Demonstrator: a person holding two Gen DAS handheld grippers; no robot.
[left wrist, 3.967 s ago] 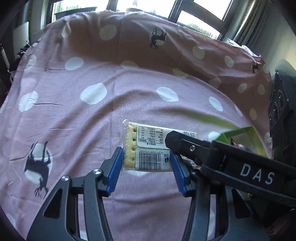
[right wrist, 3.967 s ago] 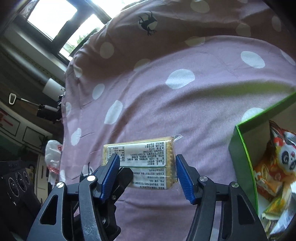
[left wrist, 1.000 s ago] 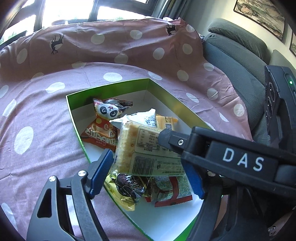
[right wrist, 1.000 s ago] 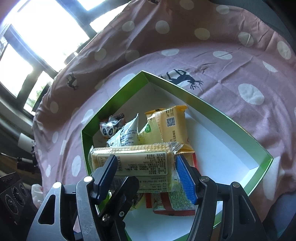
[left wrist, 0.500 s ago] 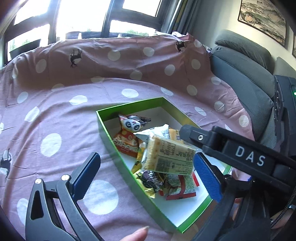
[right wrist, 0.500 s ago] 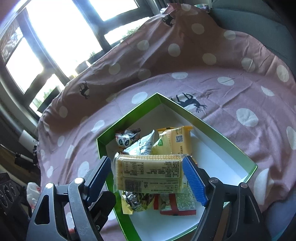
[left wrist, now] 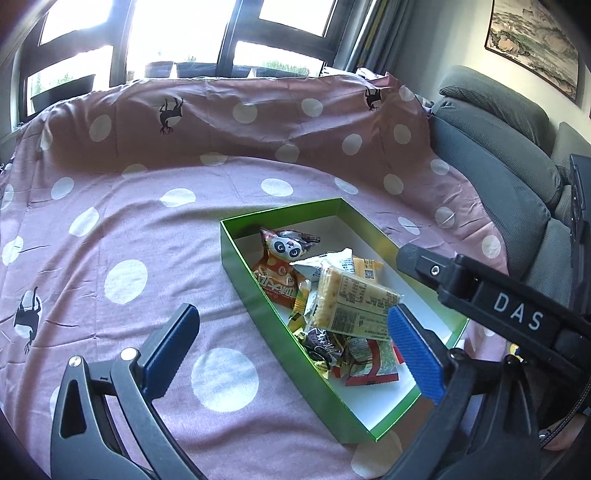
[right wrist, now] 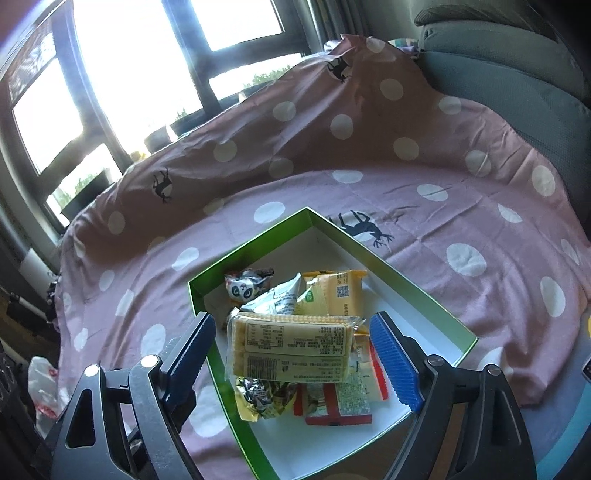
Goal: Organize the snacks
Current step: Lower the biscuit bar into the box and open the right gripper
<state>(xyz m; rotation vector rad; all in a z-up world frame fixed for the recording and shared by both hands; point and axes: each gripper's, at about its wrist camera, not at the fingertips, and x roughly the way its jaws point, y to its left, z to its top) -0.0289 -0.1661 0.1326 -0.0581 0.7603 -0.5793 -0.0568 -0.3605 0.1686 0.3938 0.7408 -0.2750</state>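
A green box with a white floor (left wrist: 255, 302) (right wrist: 417, 291) sits on the pink dotted cloth and holds several snack packs. A clear cracker pack (left wrist: 352, 308) (right wrist: 291, 347) lies on top of the pile, free of both grippers. A panda snack bag (left wrist: 288, 249) (right wrist: 245, 286) and a yellow pack (right wrist: 340, 291) lie behind it. My left gripper (left wrist: 291, 350) is open wide, above the box's near left wall. My right gripper (right wrist: 295, 363) is open, raised above the cracker pack. The right gripper's black arm (left wrist: 491, 306) crosses the left wrist view.
The pink cloth (left wrist: 122, 221) with white dots and deer prints covers the whole surface. A grey sofa (left wrist: 509, 147) stands to the right. Windows (left wrist: 192, 33) are behind. A white plastic bag (right wrist: 42, 387) lies at the far left, off the cloth.
Both grippers carried the cracker pack from the cloth to the box, opened and let it go onto the pile. Both have since pulled back and up from the box.
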